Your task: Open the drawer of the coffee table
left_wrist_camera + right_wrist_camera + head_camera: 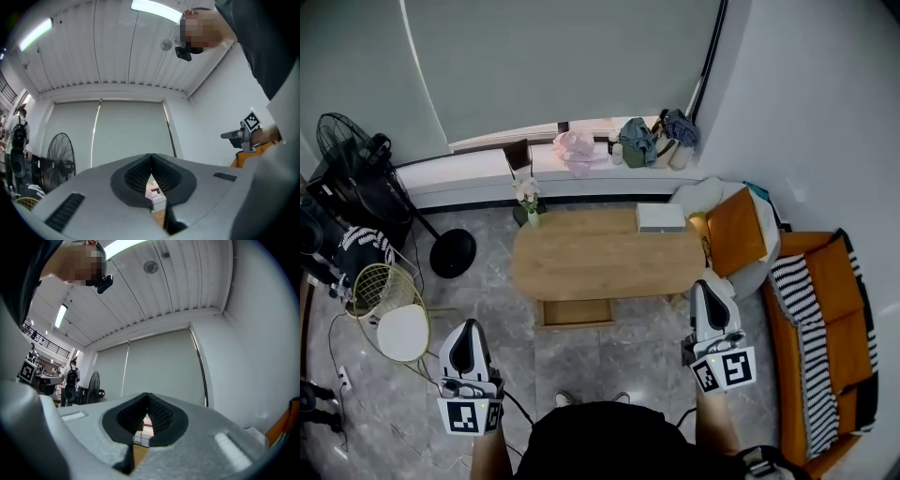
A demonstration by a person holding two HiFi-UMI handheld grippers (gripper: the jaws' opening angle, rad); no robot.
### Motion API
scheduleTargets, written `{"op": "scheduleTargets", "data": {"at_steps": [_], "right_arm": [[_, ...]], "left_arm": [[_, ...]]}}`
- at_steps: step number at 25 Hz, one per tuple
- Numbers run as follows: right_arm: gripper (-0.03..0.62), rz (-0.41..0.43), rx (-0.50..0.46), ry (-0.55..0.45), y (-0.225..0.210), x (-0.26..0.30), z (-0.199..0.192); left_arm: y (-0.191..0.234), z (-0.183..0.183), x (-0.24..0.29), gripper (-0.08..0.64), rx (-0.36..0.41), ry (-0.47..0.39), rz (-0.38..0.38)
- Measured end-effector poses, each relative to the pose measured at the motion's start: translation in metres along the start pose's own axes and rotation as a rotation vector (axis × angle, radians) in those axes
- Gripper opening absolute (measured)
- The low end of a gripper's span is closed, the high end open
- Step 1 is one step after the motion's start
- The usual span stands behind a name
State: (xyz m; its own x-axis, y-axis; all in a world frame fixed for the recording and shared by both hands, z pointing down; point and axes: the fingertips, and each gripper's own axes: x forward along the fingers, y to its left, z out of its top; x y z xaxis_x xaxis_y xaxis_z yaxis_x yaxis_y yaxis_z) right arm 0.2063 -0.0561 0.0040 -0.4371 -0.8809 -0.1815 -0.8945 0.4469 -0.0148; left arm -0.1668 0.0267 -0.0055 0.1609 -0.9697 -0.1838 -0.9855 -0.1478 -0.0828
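The oval wooden coffee table (609, 255) stands in the middle of the head view. Its drawer (575, 312) shows as a wooden box sticking out a little from under the near edge. My left gripper (469, 328) hangs left of the drawer and nearer to me, apart from it. At the table's right end, my right gripper (706, 286) is close to the rim. Both are shut and hold nothing. In the left gripper view the left gripper (151, 156) has its pads meeting at the tip. The right gripper (147, 395) looks the same in its own view.
A white box (661, 218) and a small flower vase (528, 201) are at the table's far side. A standing fan (356, 159) and a wire basket stool (389, 305) are at the left. An orange cushion (736, 231) and a striped sofa (825, 328) are at the right.
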Motion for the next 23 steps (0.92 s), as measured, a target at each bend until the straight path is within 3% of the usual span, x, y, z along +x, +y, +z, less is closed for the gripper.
{"op": "scheduleTargets", "data": {"at_steps": [5, 19, 23], "right_arm": [[0.005, 0.011, -0.012, 0.003, 0.010, 0.011, 0.000], [0.005, 0.009, -0.029, 0.018, 0.015, 0.016, -0.008], [0.005, 0.010, -0.035, 0.017, 0.013, 0.019, -0.007]], "left_arm": [[0.004, 0.017, 0.008, 0.008, 0.016, -0.060, -0.022], [0.006, 0.010, 0.011, 0.008, 0.004, -0.070, -0.036], [0.008, -0.001, 0.011, 0.008, 0.007, -0.031, -0.024]]}}
